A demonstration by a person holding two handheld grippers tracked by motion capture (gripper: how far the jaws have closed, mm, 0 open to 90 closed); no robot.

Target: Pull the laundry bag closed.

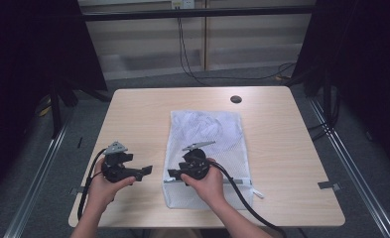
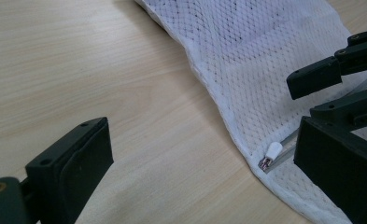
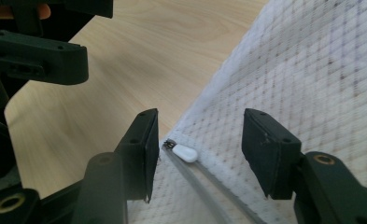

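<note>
A white mesh laundry bag (image 1: pixel 205 144) lies flat in the middle of the wooden table (image 1: pixel 138 109). A grey zipper (image 3: pixel 209 184) runs along its near edge and ends in a small white zipper pull (image 3: pixel 184 152) at the near-left corner. My right gripper (image 1: pixel 173 174) hovers over that corner, open, and the pull lies between its jaws (image 3: pixel 200 149) without touching either. My left gripper (image 1: pixel 144 171) stands open just left of the bag, over bare wood, pointing at the same pull (image 2: pixel 273 151). The right gripper's fingers (image 2: pixel 319 77) show beyond it.
A black round grommet (image 1: pixel 236 99) sits in the table near the far edge. A small white tab (image 1: pixel 257 194) lies at the bag's near-right corner. Cables (image 1: pixel 187 54) trail on the floor behind, and dark curtains hang at both sides.
</note>
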